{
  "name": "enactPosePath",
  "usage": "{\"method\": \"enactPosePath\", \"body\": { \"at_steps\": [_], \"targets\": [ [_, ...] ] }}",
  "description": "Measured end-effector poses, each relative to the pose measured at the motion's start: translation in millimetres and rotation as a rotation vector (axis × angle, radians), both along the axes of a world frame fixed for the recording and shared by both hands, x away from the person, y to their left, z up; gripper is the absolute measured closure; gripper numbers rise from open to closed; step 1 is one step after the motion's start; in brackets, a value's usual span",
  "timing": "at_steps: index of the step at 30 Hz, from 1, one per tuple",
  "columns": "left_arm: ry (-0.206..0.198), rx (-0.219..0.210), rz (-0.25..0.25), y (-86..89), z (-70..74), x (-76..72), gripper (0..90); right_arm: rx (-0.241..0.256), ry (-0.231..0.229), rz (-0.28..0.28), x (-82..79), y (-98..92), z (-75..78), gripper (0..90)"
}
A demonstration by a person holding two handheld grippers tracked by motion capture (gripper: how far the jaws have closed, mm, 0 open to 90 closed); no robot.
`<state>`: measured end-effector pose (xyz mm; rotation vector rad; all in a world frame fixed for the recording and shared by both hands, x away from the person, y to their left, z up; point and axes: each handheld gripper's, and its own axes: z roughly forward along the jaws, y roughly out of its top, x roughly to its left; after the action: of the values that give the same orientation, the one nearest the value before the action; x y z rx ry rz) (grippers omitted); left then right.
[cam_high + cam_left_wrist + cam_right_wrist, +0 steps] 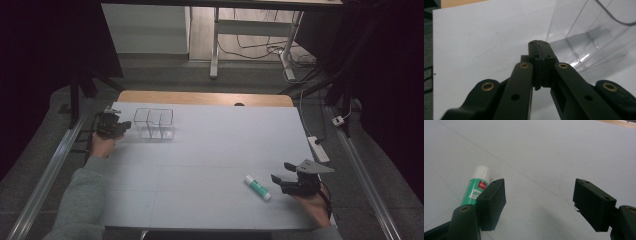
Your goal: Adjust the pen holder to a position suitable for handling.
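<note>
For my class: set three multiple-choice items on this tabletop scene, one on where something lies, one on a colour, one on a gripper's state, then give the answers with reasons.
1. Where does the glue stick lie?
A. inside the clear container
B. flat on the table, just left of the right gripper
C. beside the left gripper

2. What colour is the glue stick's body?
A. green
B. red
C. yellow

3. How do the left gripper's jaws stand?
A. wide open
B. pressed together, holding nothing
C. clamped on the glue stick

Answers:
B, since it rests on the white table near the right gripper, far from the clear container.
A, since the right gripper view shows a green label under a white cap.
B, since the left gripper shows its jaws meeting.
</note>
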<state>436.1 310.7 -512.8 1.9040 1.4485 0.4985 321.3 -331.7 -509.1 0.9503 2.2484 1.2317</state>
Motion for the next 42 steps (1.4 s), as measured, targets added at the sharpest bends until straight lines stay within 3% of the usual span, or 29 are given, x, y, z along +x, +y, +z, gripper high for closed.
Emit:
{"method": "enactPosePath", "body": {
  "at_steps": [4, 17, 42],
  "targets": [
    [0.006, -0.036, -0.006, 0.9, -1.3, 3.2, 88.8, -0.002, 0.001, 0.0, -0.2, -0.1, -0.1, 25.6],
    [0.013, -0.02, -0.066, -10.6, 0.6, 9.2, 88.8, -0.003, 0.001, -0.002, -2.3, -1.4, -0.2, 25.7],
    [0.023, -0.003, -0.08, -12.8, 1.3, 11.2, 88.8, 0.001, 0.01, 0.002, -1.5, -0.6, -1.8, 25.8]
  ]
}}
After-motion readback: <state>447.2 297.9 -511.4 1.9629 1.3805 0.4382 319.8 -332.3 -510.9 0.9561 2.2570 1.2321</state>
